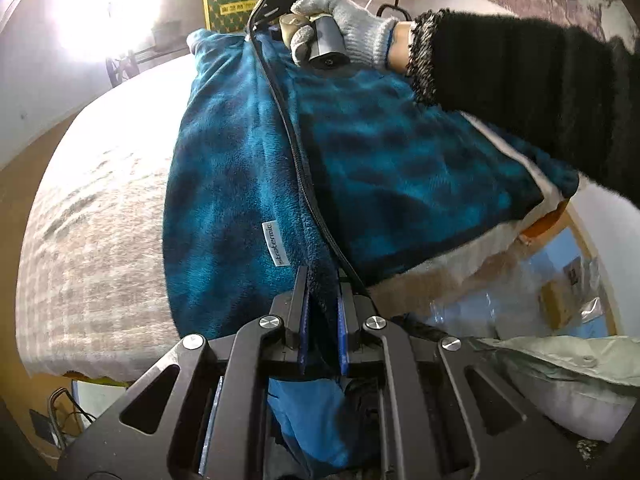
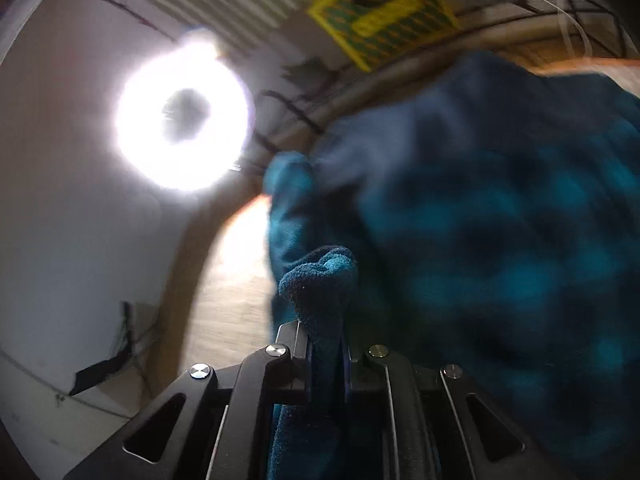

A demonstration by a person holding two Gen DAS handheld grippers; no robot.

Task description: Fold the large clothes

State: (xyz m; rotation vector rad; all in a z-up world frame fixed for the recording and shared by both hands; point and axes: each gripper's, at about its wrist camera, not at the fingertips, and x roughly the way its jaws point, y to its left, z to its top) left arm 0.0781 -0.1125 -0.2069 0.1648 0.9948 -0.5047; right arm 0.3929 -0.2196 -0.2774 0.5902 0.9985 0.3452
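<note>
A blue and black checked fleece jacket (image 1: 400, 168) lies spread over a pale patterned bed cover (image 1: 100, 220), with its black zipper (image 1: 288, 128) running up the middle and a white label (image 1: 274, 244) near me. My left gripper (image 1: 324, 300) is shut on the fleece edge beside the zipper's lower end. At the far end a gloved hand (image 1: 352, 28) in a black fuzzy sleeve holds the other gripper's handle over the jacket. In the blurred right wrist view, my right gripper (image 2: 326, 336) is shut on a bunched fold of the same fleece (image 2: 500, 240).
A bright ring light (image 2: 184, 120) stands beyond the bed's far left. A yellow-green box (image 1: 236, 0) sits against the back wall. Right of the bed lie a pale green padded item (image 1: 560, 364) and plastic-wrapped things (image 1: 520, 300) on the floor. Cables hang at lower left (image 1: 60, 412).
</note>
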